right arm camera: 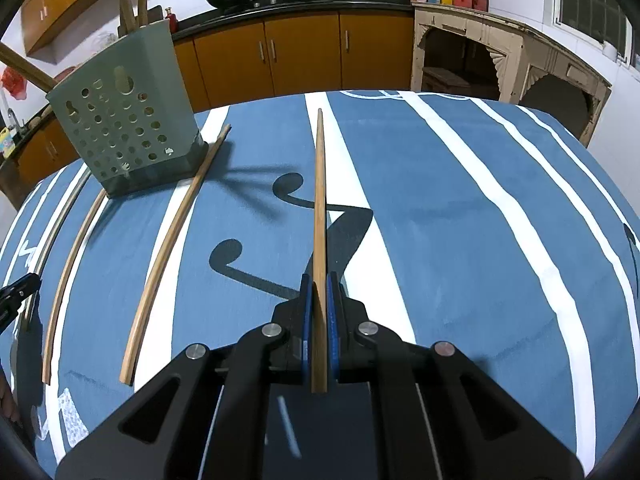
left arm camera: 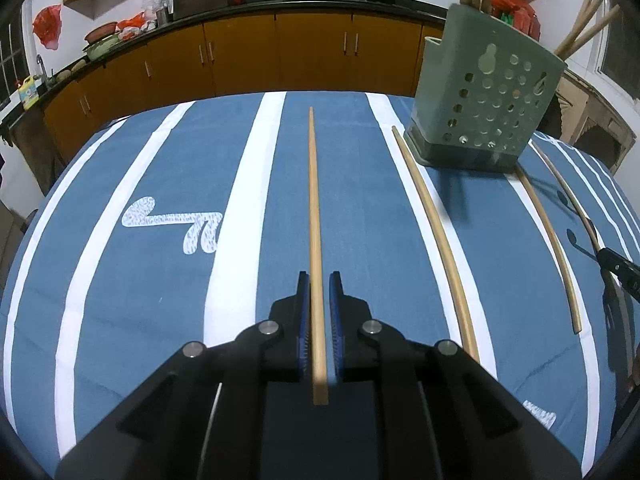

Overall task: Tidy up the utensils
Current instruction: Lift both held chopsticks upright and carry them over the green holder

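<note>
Left tongs (left arm camera: 319,280) nearly together, a narrow gap either side of the chopstick (left arm camera: 316,240) running between the pads; grip not certain. Right tongs (right arm camera: 319,280) clamped on another chopstick (right arm camera: 319,216), raised off the striped worktop cloth (right arm camera: 460,240). Green perforated holder (left arm camera: 486,92) standing on the cloth, several chopsticks already upright inside. Three more chopsticks lying flat: one (left arm camera: 436,236) left of the holder's base, two (left arm camera: 548,244) in front of the holder.
</note>
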Available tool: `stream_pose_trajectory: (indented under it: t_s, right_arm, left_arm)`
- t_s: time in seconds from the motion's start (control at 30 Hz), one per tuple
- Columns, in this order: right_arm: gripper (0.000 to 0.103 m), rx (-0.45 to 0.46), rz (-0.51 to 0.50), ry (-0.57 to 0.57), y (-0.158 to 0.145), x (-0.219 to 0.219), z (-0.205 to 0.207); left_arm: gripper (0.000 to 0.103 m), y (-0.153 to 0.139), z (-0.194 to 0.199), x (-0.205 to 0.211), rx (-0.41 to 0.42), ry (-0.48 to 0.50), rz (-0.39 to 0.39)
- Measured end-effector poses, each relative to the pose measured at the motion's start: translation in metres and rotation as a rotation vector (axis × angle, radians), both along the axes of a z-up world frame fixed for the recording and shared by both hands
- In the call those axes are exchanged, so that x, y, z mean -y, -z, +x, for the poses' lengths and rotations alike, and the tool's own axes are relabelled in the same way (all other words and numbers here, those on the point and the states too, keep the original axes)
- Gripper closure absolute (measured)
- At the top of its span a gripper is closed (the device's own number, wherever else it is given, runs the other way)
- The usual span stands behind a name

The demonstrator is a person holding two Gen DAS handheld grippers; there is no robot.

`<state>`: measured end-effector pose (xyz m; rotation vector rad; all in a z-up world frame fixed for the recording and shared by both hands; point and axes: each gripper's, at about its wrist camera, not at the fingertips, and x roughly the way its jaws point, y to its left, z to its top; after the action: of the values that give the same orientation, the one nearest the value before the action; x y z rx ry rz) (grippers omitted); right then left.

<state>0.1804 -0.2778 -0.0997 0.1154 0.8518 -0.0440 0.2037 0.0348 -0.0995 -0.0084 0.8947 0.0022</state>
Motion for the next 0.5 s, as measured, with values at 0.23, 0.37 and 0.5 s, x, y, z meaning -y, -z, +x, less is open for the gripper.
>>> stream_pose_trajectory:
  t_s: [0.23,0.37,0.5]
  right_arm:
    - [0.095,0.004,0.020,-0.004,0.000,0.003,-0.001]
    - [0.095,0.018,0.025,-0.010,-0.003,0.005,-0.008]
    - [0.095,0.072,0.024,-0.015,-0.019,0.008,-0.017]
  left_arm:
    - [0.095,0.000,-0.001,0.001,0.000,0.004,0.007]
    - [0.095,-0.003,-0.004,0.000,-0.022,0.010,0.005]
    - [0.095,-0.014,-0.013,0.001,0.006,0.017,0.014]
